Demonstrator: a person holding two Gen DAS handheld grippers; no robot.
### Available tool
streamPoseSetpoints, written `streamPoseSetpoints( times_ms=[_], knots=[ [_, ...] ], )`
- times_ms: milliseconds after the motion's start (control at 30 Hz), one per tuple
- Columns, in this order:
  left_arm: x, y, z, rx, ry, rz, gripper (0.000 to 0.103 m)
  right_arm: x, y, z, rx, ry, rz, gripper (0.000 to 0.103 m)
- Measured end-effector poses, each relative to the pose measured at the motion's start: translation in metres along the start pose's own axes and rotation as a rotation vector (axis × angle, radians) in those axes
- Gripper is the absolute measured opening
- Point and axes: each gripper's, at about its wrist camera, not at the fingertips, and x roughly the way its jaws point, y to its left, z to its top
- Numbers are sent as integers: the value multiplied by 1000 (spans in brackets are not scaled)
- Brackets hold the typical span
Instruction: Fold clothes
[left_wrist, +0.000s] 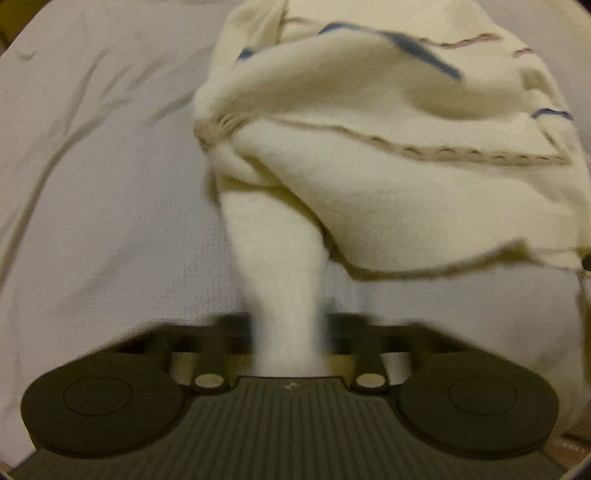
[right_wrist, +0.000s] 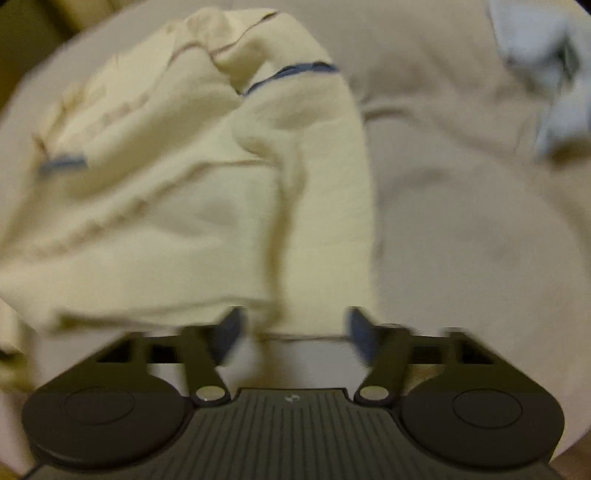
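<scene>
A cream garment (left_wrist: 369, 177) with thin blue and tan stripes lies bunched on the pale sheet, mostly to the upper right in the left wrist view. A twisted strand of it runs down into my left gripper (left_wrist: 291, 332), which is shut on it; the cloth hides the fingertips. In the right wrist view the same cream garment (right_wrist: 184, 203) fills the left and middle. My right gripper (right_wrist: 295, 332) stands open just over its near edge, with the blue pads (right_wrist: 231, 332) wide apart and not pressing on the cloth. Both views are blurred.
A wrinkled pale sheet (left_wrist: 92, 184) covers the surface under the garment. A crumpled light blue-white piece of clothing (right_wrist: 554, 74) lies at the far right in the right wrist view. A dark edge shows at the top left corner (right_wrist: 22, 37).
</scene>
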Motion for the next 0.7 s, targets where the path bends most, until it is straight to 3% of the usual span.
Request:
streamPoseSetpoints(
  times_ms=[33, 67, 100, 167, 267, 333, 400, 433, 467, 533, 567, 600, 667, 700],
  knots=[
    [-1, 2, 3, 19, -10, 23, 12, 6, 0, -1, -41, -2, -13, 81],
    [-9, 4, 5, 76, -40, 74, 11, 14, 0, 2, -67, 6, 2, 65],
    [-22, 8, 5, 148, -81, 142, 11, 20, -1, 7, -86, 25, 19, 42],
    [-51, 35, 9, 236, -148, 294, 11, 27, -3, 16, -126, 56, 52, 13],
    [-98, 105, 28, 244, -222, 540, 11, 0, -15, 32, -208, 47, 83, 10],
    [-124, 147, 46, 246, -263, 665, 12, -26, -31, 44, -265, 10, 14, 1],
    [-133, 175, 65, 233, -285, 754, 23, -46, -50, 62, -278, -33, -98, 2],
    [-129, 185, 71, 220, -281, 787, 38, -54, -65, 72, -238, -53, -125, 2],
    [-124, 193, 75, 196, -266, 811, 45, -58, -80, 81, -189, -60, -149, 6],
    [-105, 204, 72, 116, -202, 808, 45, -57, -108, 93, -76, -43, -208, 7],
    [-94, 204, 65, 75, -156, 750, 44, -54, -115, 95, -37, -42, -277, 13],
    [-87, 200, 54, 36, -126, 669, 43, -49, -120, 93, -11, -29, -354, 39],
    [-80, 182, 28, -23, -96, 422, 40, -37, -121, 82, 2, 10, -498, 79],
    [-76, 169, 15, -48, -90, 288, 40, -36, -117, 72, 13, -4, -452, 73]
  ],
)
